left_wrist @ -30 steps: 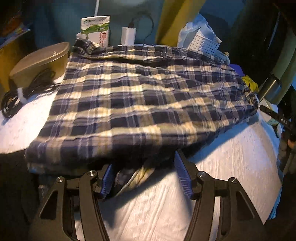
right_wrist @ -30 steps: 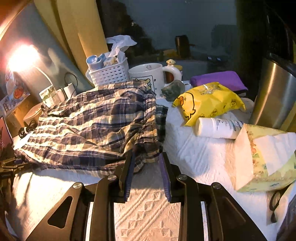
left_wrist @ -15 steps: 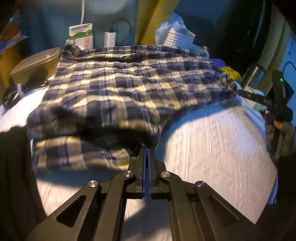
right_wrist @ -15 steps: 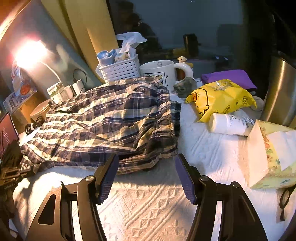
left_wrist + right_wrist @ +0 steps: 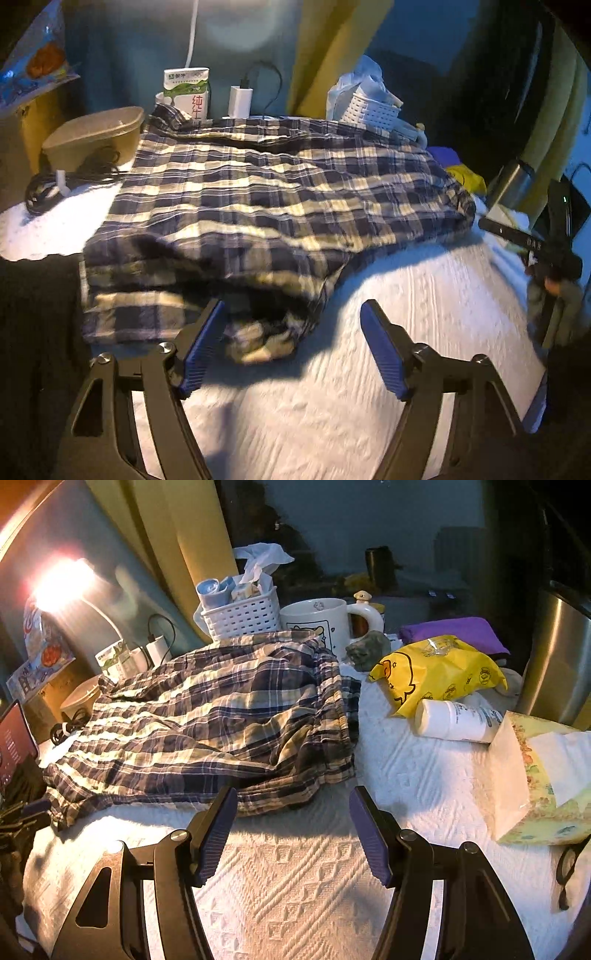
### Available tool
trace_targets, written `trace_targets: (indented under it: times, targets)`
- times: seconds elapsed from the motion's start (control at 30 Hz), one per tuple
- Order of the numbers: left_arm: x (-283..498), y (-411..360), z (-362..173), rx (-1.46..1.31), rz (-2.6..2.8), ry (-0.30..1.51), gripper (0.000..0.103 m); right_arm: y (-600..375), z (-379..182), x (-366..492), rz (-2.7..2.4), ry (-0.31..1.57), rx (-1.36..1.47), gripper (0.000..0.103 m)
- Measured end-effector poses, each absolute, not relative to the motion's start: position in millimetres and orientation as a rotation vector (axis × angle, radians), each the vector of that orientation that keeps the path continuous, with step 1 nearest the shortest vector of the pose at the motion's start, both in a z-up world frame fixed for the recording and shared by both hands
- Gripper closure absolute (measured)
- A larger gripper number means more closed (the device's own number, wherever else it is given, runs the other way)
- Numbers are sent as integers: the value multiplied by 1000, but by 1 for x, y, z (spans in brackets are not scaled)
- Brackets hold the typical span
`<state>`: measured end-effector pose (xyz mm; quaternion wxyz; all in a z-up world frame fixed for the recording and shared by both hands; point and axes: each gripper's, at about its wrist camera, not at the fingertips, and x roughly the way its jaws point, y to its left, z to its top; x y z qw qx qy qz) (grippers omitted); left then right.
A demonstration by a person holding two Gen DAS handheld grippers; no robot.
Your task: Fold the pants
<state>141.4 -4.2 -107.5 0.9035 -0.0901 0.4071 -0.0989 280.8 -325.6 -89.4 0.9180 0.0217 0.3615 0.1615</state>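
The blue and cream plaid pants [image 5: 280,206] lie spread over the white textured cover [image 5: 424,295], folded over on themselves. In the left wrist view my left gripper [image 5: 291,310] sits at their near edge. Its jaws are opening, with a crumpled corner of the cloth [image 5: 258,339] lying loose between them and no pad pressing on it. In the right wrist view the pants [image 5: 221,716] end in the gathered waistband [image 5: 332,720]. My right gripper [image 5: 293,794] stands open just in front of that near edge, gripping nothing.
At the back stand a milk carton [image 5: 186,92], charger [image 5: 240,99], white basket [image 5: 240,616] and lidded bowl [image 5: 92,136] with a cable coil [image 5: 48,184]. To the right are a mug [image 5: 317,624], yellow bag [image 5: 436,668], white bottle [image 5: 458,720], tissue box [image 5: 535,775], steel container [image 5: 557,657] and glasses [image 5: 569,864].
My left gripper closed on the pants' near corner, then opened and let it drop in a crumple. My right gripper opened off the waistband edge and has stayed put since.
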Motion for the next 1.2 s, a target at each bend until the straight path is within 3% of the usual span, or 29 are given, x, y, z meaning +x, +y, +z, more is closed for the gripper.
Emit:
trace_targets:
  times: [0.13, 0.23, 0.27, 0.3, 0.33, 0.4, 0.63, 0.87, 0.93, 0.97, 1.0, 1.2]
  targets:
    - [163, -12, -126, -219, -193, 918, 28, -331, -89, 280, 326, 740, 51, 38]
    - [166, -13, -125, -242, -206, 880, 32, -335, -90, 280, 318, 739, 59, 38]
    - [168, -12, -124, -254, -213, 874, 54, -335, -90, 280, 317, 740, 60, 38]
    - [169, -12, -124, -258, -215, 873, 84, -335, -91, 281, 317, 741, 61, 38]
    - [169, -12, -124, -255, -214, 876, 91, -335, -91, 280, 320, 741, 62, 38]
    - [165, -13, -123, -240, -219, 869, 97, -332, -92, 280, 330, 743, 59, 38]
    - [134, -14, -129, -251, -181, 882, 97, -323, -97, 275, 355, 751, 50, 38]
    - [113, 9, -106, -245, -113, 878, 92, -326, -102, 275, 334, 773, 41, 38]
    - [112, 27, -98, -231, -57, 857, 62, -328, -101, 275, 326, 771, 46, 38]
    - [113, 39, -94, -232, -18, 837, 33, -329, -101, 275, 322, 770, 50, 38]
    - [114, 52, -92, -239, 22, 816, 22, -330, -101, 275, 319, 770, 52, 37]
    - [138, 90, -91, -224, 139, 792, 22, -325, -103, 276, 327, 777, 49, 37]
